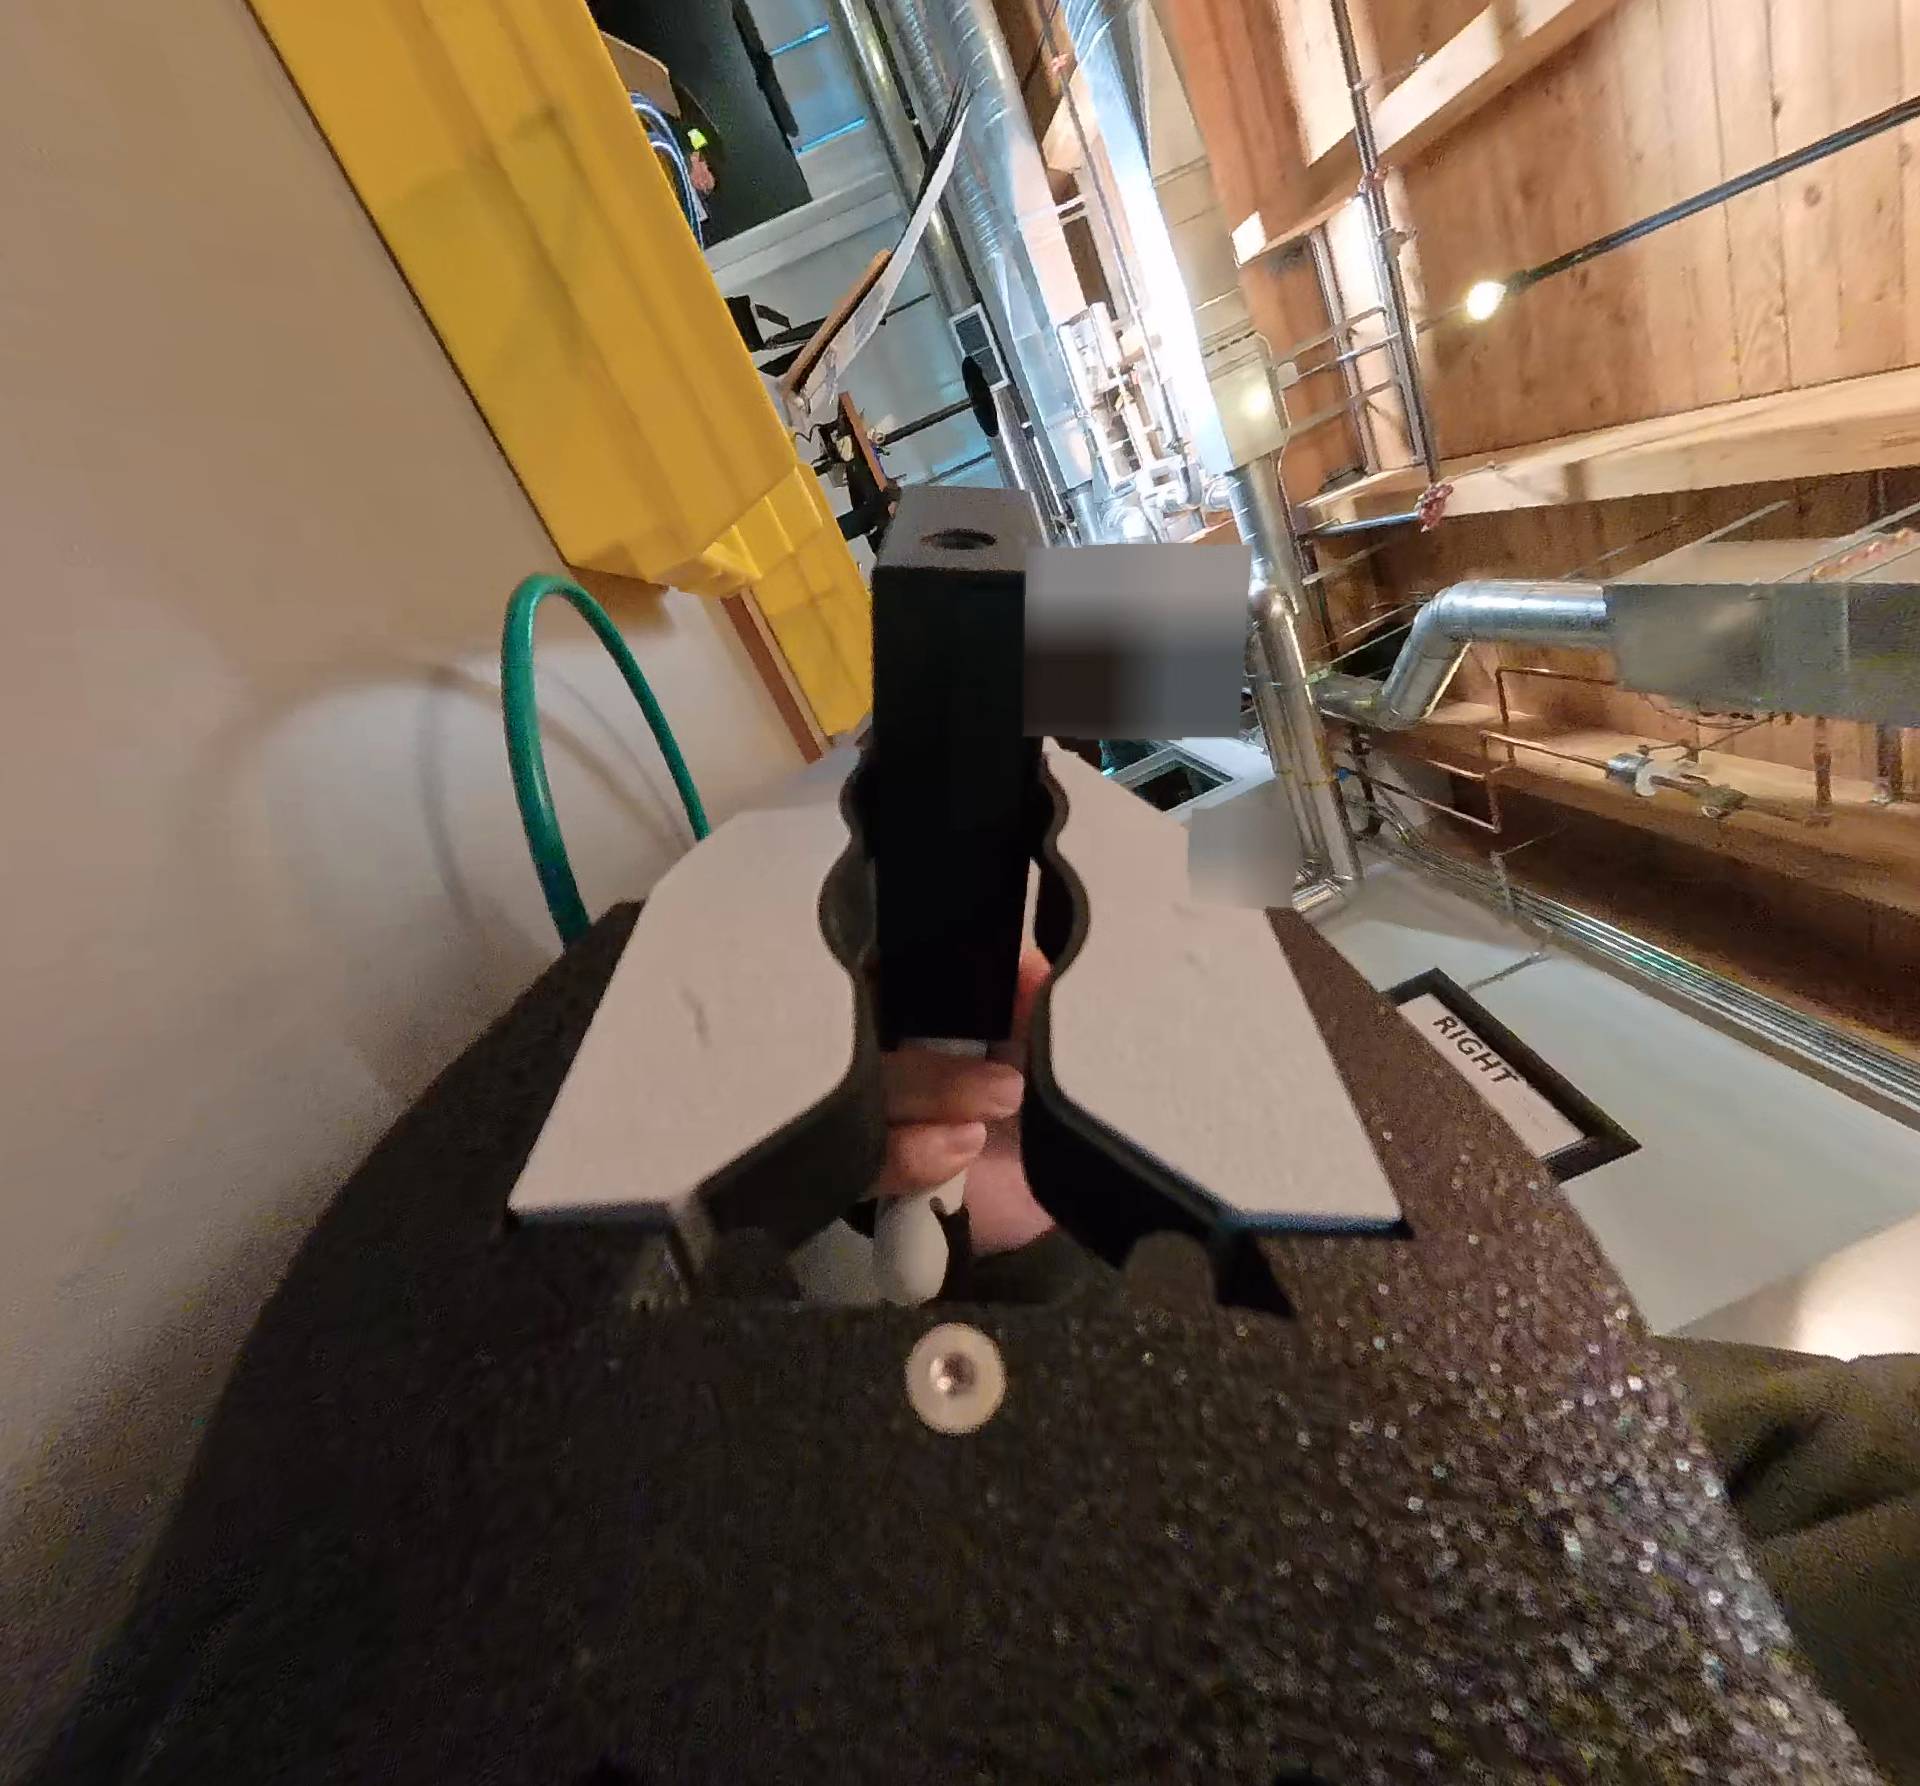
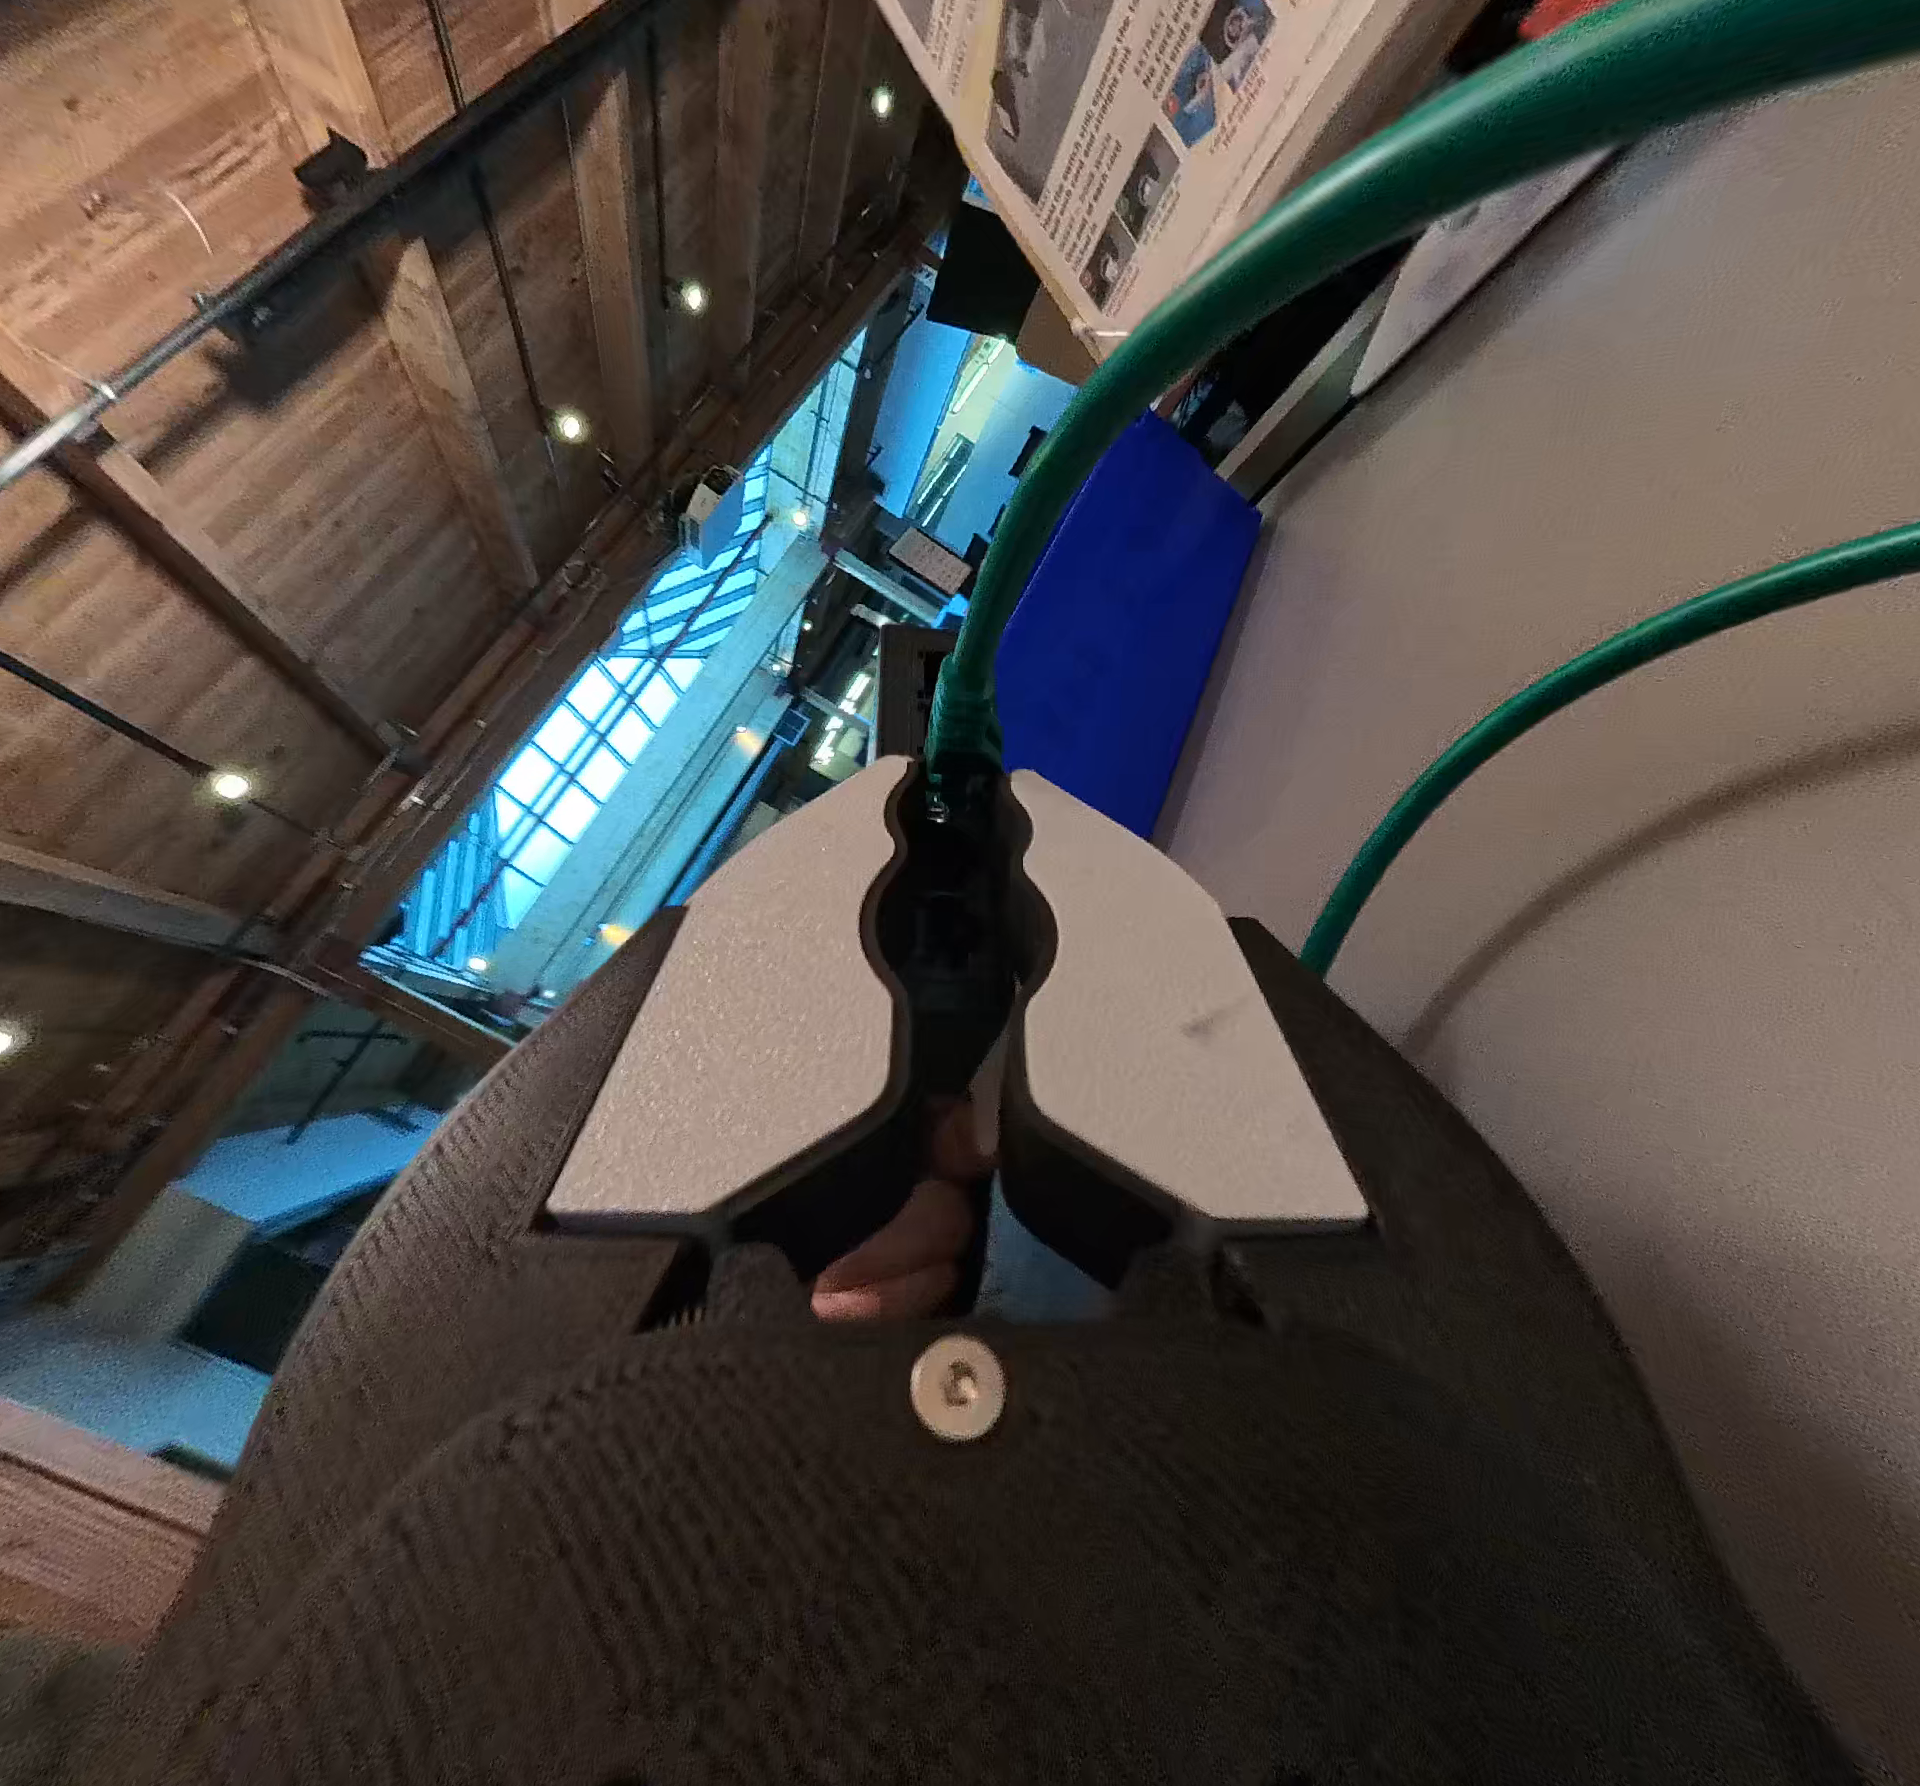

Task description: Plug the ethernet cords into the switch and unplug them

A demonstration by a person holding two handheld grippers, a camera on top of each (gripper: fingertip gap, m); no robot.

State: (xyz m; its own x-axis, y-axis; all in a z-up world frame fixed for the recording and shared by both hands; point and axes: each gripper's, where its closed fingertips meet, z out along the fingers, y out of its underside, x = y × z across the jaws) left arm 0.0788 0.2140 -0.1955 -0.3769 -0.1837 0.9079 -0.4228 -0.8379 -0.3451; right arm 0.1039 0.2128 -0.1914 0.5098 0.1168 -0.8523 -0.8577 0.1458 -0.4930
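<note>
Two grippers are each pinching something. Left gripper (image 1: 951, 801) is clamping a black, rectangular, matte switch (image 1: 948, 780) between grey scalloped fingers (image 1: 727, 988). Right gripper (image 2: 956, 786) is gripping the plug of a smooth green cord (image 2: 1195, 313), which is arching over a pale table (image 2: 1662, 697).

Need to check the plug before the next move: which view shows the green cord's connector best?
The right wrist view: the green connector sits at the right gripper fingertips, by the black switch. Left wrist view shows only a green cord loop.
</note>
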